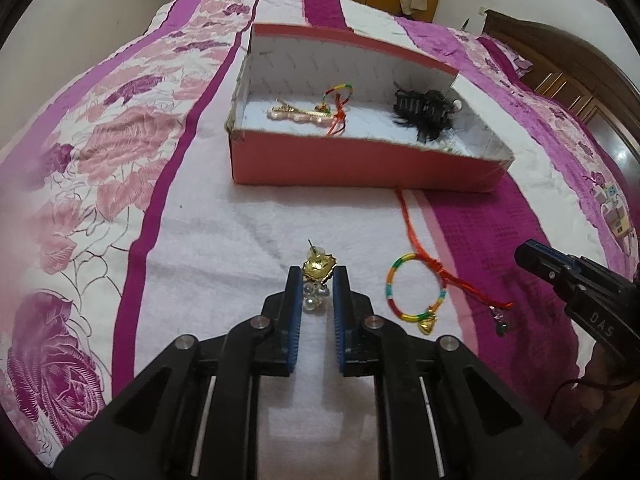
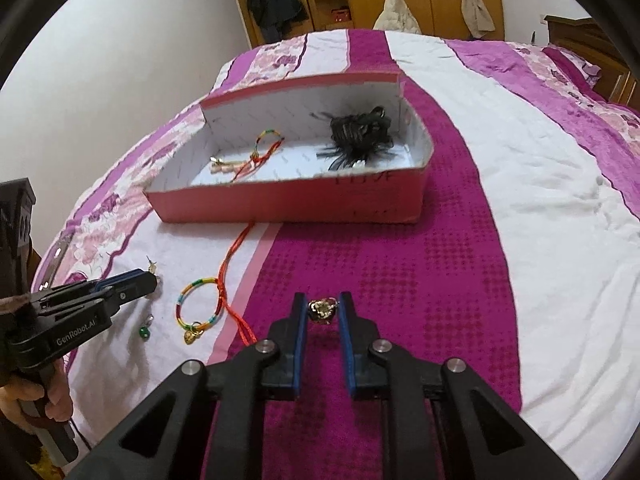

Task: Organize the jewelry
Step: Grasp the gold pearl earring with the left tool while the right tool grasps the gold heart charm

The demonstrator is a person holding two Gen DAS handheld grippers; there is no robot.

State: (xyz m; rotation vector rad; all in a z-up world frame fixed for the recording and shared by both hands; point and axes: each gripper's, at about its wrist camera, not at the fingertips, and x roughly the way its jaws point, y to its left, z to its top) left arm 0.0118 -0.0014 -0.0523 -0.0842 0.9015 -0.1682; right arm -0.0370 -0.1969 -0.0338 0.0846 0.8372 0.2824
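— Two grippers are in my feeds. My left gripper [image 1: 317, 276] is closed down to a narrow gap on a gold-and-pearl earring [image 1: 318, 280], the gold top pinched between the blue pads [image 1: 295, 300], the pearls hanging between the fingers.

— And the right?

— The right gripper [image 2: 324, 308] is just as narrow, a small gold charm [image 2: 322, 310] sitting between its tips over the magenta stripe of the bedspread [image 2: 400, 280]. It looks clamped, though I can't be sure both pads touch it.

— The box?

— A red cardboard box [image 1: 320, 160] lies open farther up the bed. Inside, a gold hair clip [image 1: 300, 114] lies with a multicoloured thread bangle [image 1: 340, 94] at its left end, and a black feathered hair claw [image 1: 426, 110] at its right.

— Anything loose?

— A second thread bangle [image 1: 416, 288] with a red cord lies on the bed just right of my left gripper, and a small green bead charm [image 2: 145, 332] lies near it.
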